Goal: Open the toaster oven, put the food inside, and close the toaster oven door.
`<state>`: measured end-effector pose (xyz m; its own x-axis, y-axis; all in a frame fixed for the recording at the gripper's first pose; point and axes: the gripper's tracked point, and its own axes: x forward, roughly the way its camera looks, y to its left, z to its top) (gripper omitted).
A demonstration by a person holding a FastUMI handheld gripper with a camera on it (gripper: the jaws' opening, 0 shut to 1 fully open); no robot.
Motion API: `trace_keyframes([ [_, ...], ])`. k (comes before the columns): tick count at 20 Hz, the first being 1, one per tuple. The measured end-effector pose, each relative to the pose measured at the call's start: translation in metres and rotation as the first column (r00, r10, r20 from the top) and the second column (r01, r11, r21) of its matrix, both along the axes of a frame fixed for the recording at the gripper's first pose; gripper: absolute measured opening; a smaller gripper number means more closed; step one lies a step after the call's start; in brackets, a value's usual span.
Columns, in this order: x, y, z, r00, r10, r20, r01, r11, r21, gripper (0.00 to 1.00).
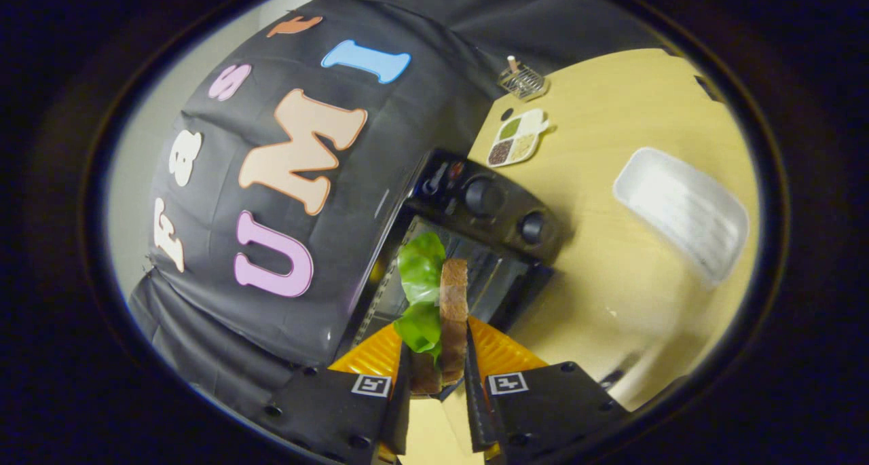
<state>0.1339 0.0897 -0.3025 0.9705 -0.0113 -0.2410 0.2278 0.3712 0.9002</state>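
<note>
The pale wooden tabletop (611,248) carries everything here. On it, against the booth's black wall, stands the black toaster oven (475,248), its two round knobs (483,197) side by side on the control panel and its dark cavity open just beyond the fingers. A white rectangular tray (682,210) lies well apart from the oven on the tabletop. The hand-held gripper (438,377) is closed narrowly on a sandwich (451,315), brown bread with green lettuce, held upright between both fingers right at the oven's mouth. Farther back sit a small divided dish (518,138) of seeds and a little wire rack (521,81).
</note>
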Motion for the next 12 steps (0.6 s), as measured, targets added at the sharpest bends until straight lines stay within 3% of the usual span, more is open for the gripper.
trace_keyframes([
  [6,0.047,0.03,-0.003,1.0,-0.023,-0.001,0.023,1.0,-0.018,0.37],
  [12,0.073,0.024,-0.011,0.998,-0.066,-0.002,0.066,0.993,-0.098,0.41],
])
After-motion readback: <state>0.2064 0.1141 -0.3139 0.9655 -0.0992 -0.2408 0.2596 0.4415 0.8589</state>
